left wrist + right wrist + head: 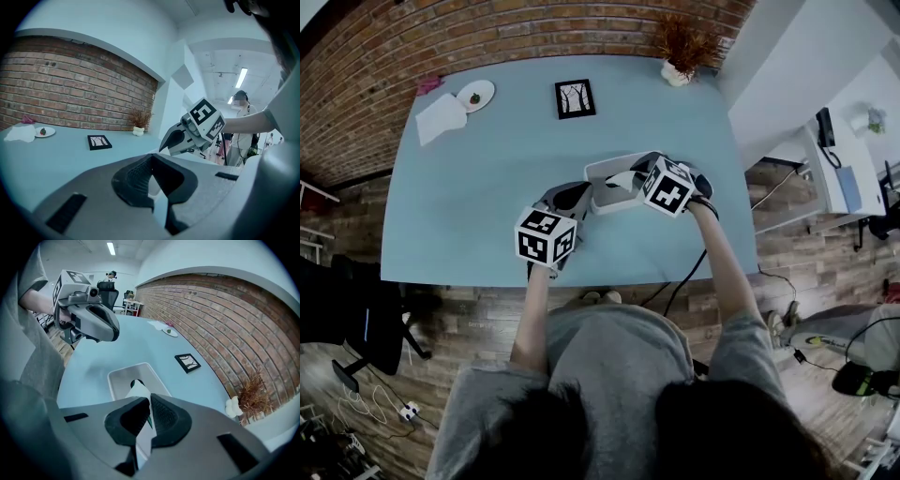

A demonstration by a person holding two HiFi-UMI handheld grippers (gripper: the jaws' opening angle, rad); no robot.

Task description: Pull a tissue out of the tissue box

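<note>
A white tissue box point(602, 172) lies near the front middle of the pale blue table point(469, 206). My right gripper point(630, 181) is over the box, shut on a white tissue point(139, 393) that rises from the box's slot point(136, 381) up between the pads. The box point(123, 376) shows just beyond the jaws in the right gripper view. My left gripper point(578, 196) sits at the box's left end, low over the table. Its jaws stand together with only a thin sliver between them and nothing held. The left gripper view shows the right gripper point(165, 144) pointing down to its right.
At the back of the table are a black picture frame point(575, 97), a small white plate point(475, 95) beside crumpled white paper point(440, 119), and a dried plant in a white pot point(679, 58). A brick wall runs behind. The table's front edge is close to the person's body.
</note>
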